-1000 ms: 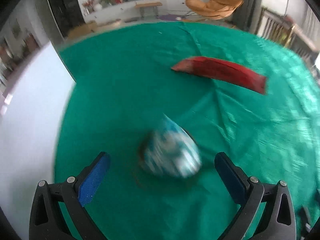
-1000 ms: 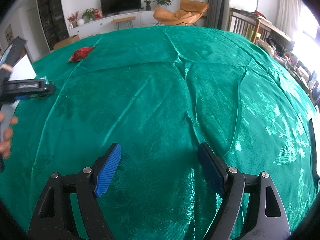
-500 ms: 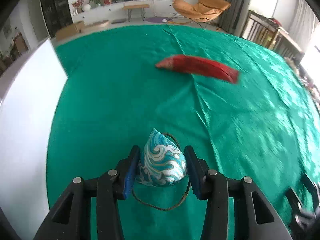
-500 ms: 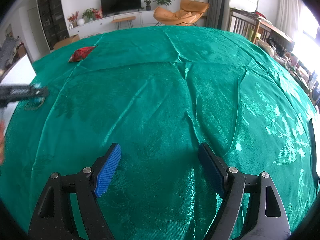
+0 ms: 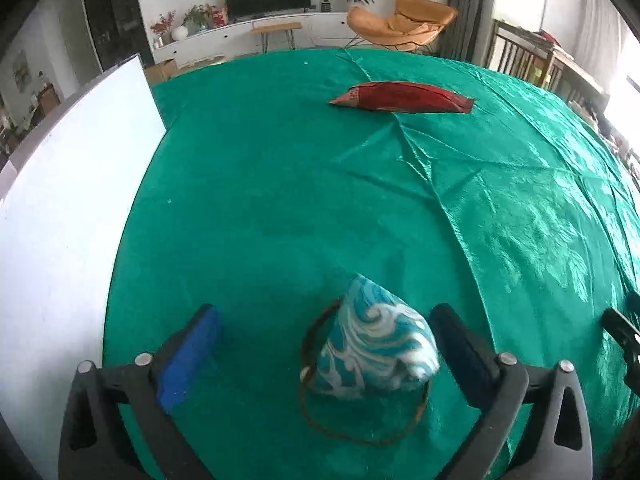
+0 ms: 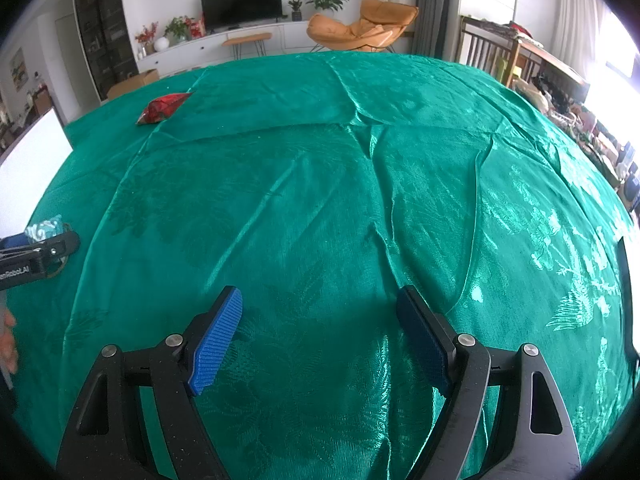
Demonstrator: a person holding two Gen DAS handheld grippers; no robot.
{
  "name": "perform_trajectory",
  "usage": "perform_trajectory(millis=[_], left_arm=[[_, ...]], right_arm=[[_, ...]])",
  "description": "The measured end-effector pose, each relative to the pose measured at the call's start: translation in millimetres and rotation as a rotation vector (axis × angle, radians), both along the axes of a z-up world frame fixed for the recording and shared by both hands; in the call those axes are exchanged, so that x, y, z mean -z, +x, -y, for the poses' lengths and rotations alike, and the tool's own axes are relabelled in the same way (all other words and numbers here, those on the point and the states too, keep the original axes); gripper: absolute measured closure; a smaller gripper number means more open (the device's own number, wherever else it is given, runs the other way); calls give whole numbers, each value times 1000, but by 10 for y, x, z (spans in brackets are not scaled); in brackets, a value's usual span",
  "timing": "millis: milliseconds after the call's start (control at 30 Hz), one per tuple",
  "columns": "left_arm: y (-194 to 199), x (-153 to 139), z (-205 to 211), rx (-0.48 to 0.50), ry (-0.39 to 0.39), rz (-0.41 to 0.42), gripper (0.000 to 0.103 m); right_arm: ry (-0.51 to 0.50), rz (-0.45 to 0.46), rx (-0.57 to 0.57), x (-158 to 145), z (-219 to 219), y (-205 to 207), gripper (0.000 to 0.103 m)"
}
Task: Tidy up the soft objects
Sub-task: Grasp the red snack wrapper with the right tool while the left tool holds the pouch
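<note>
A blue-and-white wave-patterned pouch (image 5: 376, 348) with a brown cord loop sits on the green cloth between the fingers of my left gripper (image 5: 326, 340). The jaws are open; the pouch rests close to the right finger and apart from the left one. A red soft pouch (image 5: 404, 98) lies farther back on the cloth. In the right wrist view, my right gripper (image 6: 320, 332) is open and empty over bare cloth. The red pouch (image 6: 162, 108) lies at far left, and the patterned pouch (image 6: 44, 228) peeks out behind the left gripper's finger.
A green patterned tablecloth (image 6: 360, 200) with creases covers the table. A white board (image 5: 60, 208) stands along the left edge. A living room with a TV, an orange chair and wooden chairs lies beyond the table.
My left gripper closed on the patterned pouch half a second ago and has now opened, leaving the pouch on the cloth. The right gripper has not moved.
</note>
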State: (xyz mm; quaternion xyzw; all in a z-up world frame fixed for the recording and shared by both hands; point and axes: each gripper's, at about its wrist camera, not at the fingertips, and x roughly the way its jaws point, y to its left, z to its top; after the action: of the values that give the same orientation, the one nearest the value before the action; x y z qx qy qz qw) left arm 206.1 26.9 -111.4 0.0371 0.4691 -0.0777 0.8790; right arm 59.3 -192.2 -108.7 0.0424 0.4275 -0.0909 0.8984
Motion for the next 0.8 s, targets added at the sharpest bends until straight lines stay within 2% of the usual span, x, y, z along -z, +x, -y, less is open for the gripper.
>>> perform_trajectory(millis=[133,367,567,700,800], left_arm=[[-12,25,-13,-18,-2,38,0],[16,30,-2,-18,-4,38,0],[17,30,-3,-18,-5,37,0],[2,35,8,-19,-4,38,0],[2,35,8,-19,-4,38,0]], right_arm=[[0,0,0,0,0,0,21],[0,0,0,1,0,1,21],[-1,-7,-14,9,-9,19,17],[14,-61,-122,-33,24,111,17],[52,-109,-200,-185,55,399,18]])
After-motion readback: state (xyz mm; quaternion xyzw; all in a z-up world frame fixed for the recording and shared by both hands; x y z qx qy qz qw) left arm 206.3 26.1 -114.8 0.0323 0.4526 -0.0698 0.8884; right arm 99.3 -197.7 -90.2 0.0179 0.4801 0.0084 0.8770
